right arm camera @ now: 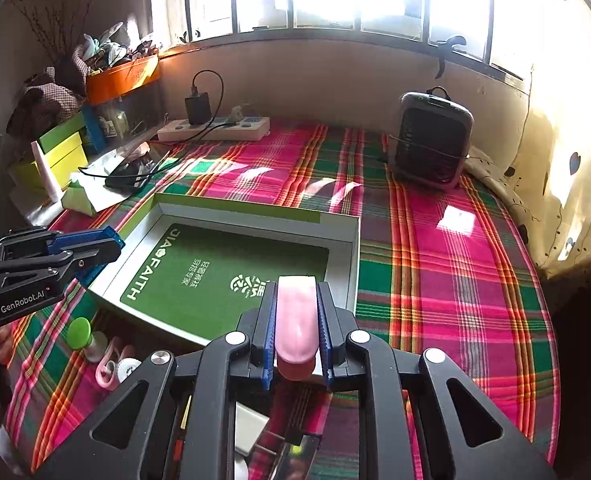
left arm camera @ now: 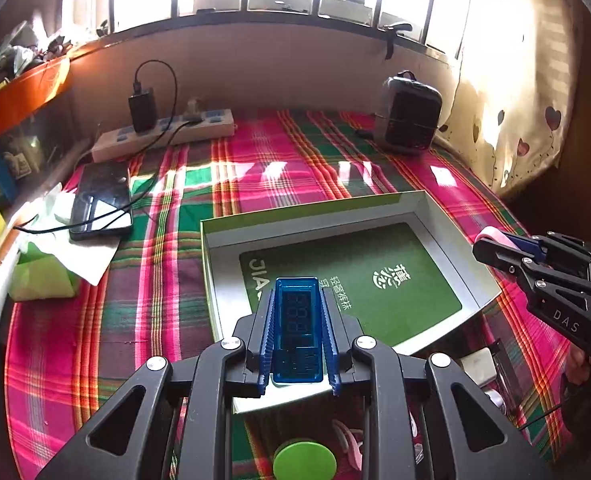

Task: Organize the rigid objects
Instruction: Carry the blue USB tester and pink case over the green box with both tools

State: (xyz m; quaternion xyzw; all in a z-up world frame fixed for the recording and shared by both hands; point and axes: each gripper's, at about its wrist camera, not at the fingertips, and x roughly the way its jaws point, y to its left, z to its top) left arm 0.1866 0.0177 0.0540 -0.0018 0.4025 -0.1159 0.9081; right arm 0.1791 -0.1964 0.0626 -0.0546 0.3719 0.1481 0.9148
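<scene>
My left gripper (left arm camera: 297,294) is shut on a translucent blue USB meter (left arm camera: 297,330), held above the near edge of an open white box (left arm camera: 215,280) with a green card inside (left arm camera: 359,280). My right gripper (right arm camera: 296,290) is shut on a pink oblong object (right arm camera: 296,320), held over the box's near right corner (right arm camera: 353,264). The right gripper also shows at the right of the left wrist view (left arm camera: 491,246). The left gripper shows at the left of the right wrist view (right arm camera: 107,240).
The box lies on a plaid cloth (right arm camera: 435,280). Loose small items lie near me: a green-capped piece (right arm camera: 80,332), a pink clip (right arm camera: 107,368). A phone (left arm camera: 101,202), a power strip (left arm camera: 167,136) and a small heater (right arm camera: 433,140) stand farther back.
</scene>
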